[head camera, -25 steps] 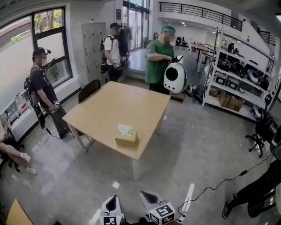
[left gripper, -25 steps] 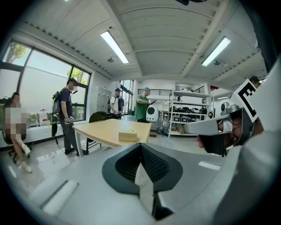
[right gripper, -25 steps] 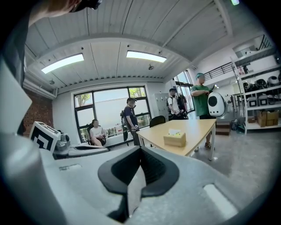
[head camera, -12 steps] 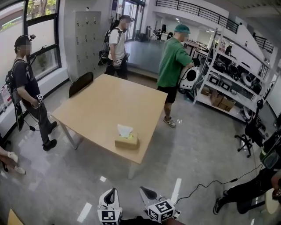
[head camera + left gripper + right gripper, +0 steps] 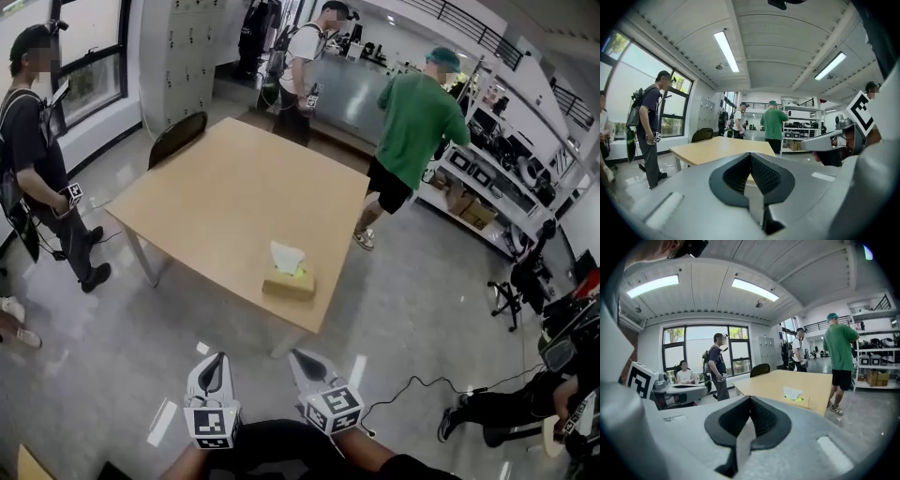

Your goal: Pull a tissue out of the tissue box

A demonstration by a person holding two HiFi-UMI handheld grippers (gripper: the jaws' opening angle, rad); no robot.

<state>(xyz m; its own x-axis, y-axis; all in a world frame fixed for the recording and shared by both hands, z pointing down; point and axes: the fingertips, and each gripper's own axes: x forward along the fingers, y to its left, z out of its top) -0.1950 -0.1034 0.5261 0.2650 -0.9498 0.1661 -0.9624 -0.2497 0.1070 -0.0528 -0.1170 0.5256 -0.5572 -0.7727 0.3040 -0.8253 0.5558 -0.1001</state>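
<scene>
Jaws pressed together and empty, our left gripper and right gripper hang low over the grey floor, well short of the pale wooden square table. Near its front edge sits the tan tissue box, cardboard as far as we can tell, with a crumpled white tissue sticking up from its top. A person in a green shirt stands beyond the table's right side.

We hold left tongs and right tongs low, side by side, both closed, nothing gripped.
</scene>
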